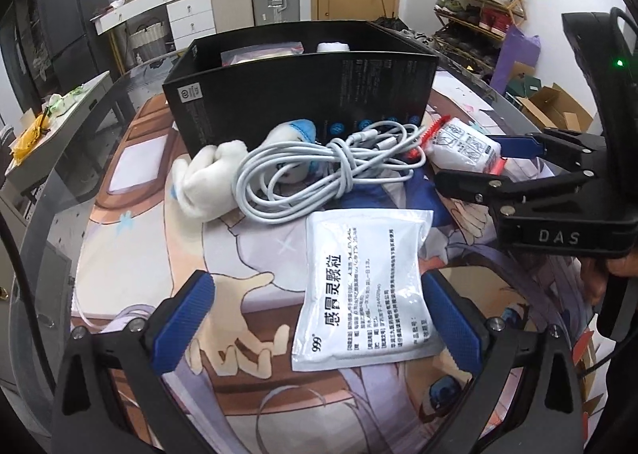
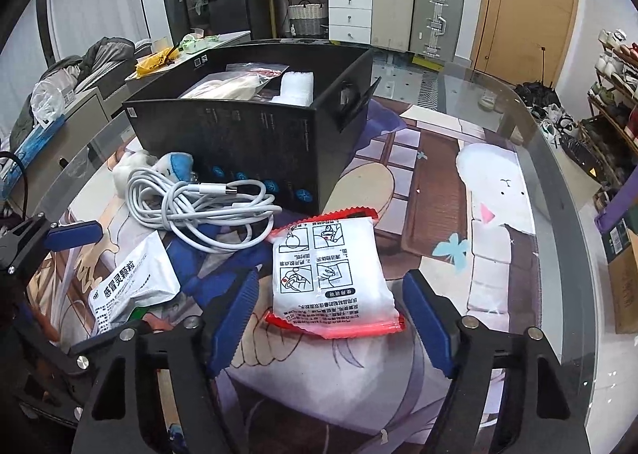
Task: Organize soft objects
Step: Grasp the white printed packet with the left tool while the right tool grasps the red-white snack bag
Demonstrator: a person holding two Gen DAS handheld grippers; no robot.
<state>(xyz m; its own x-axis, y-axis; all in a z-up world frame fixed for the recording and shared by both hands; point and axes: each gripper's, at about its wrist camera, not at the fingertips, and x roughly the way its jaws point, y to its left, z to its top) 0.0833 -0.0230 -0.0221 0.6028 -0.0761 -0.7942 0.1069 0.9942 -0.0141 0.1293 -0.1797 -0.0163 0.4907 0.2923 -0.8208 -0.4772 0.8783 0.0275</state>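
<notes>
Soft items: a white red-edged pictogram sachet, a flat white printed medicine pouch, a coiled white charging cable and a white-and-blue plush toy lie loose on the glass-topped counter, in front of the box.
Container: an open black cardboard box already holds a clear bag and a white roll, so it is probably the sorting destination.
Right gripper: fingers spread wide, straddling the sachet's near end without pinching it; likely lined up for a grasp.
Left gripper: fingers apart, empty, framing the pouch.
Risk: the cable overlaps the plush and may drag.
</notes>
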